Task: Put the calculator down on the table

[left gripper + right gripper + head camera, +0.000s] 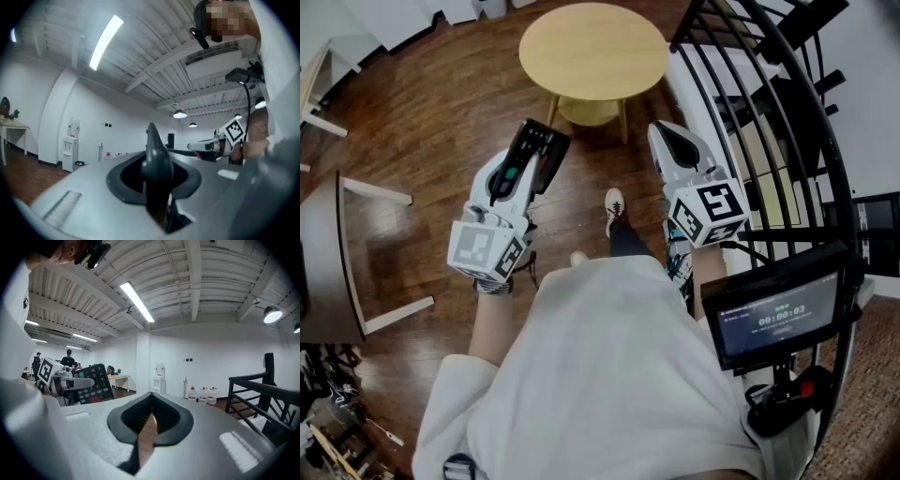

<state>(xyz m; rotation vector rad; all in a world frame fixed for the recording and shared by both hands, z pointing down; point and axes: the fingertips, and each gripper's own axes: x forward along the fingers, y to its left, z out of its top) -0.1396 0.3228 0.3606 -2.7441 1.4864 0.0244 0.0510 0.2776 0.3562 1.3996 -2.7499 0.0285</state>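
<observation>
**Calculator in the air, short of the table**

The left gripper (532, 167) is clenched on the black calculator (540, 150), which stands on edge between its jaws with the keys facing right. It is above the wood floor (431, 103), on the near side of the round table (592, 47) and not touching it. The right gripper (673, 141) is level beside it, well to the right, with its jaws drawn together on nothing. A black railing (769, 112) runs along the right.
</observation>
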